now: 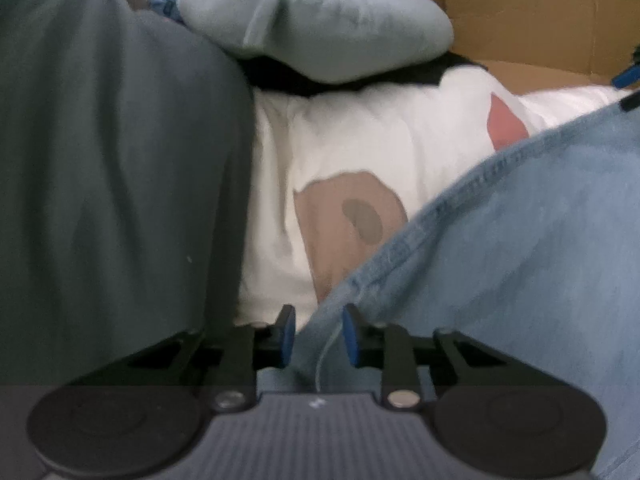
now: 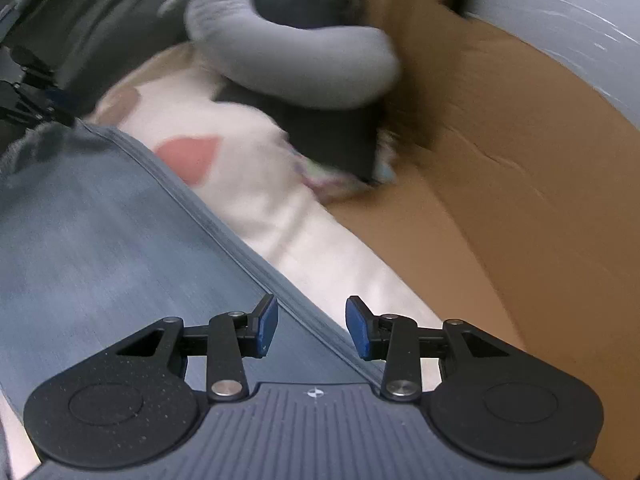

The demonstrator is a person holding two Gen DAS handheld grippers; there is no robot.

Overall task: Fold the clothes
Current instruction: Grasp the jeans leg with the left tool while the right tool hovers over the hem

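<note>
Over the heaped clothes, the left hand-held gripper (image 1: 319, 334) and right hand-held gripper (image 2: 312, 327) stand part-open, unclamped astride the denim garment's (image 2: 100, 240) edge, probably for regripping.

Clothes heaped in a cardboard box

Blue jeans (image 1: 520, 264) lie over a white printed shirt (image 1: 360, 140); a dark grey garment (image 1: 112, 160) lies alongside, a light grey one (image 1: 320, 28) bunched behind.

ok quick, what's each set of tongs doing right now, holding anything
Left tongs: open a little, denim garment edge between the pads, not pinched.
Right tongs: open, denim seam beneath, nothing held.
</note>
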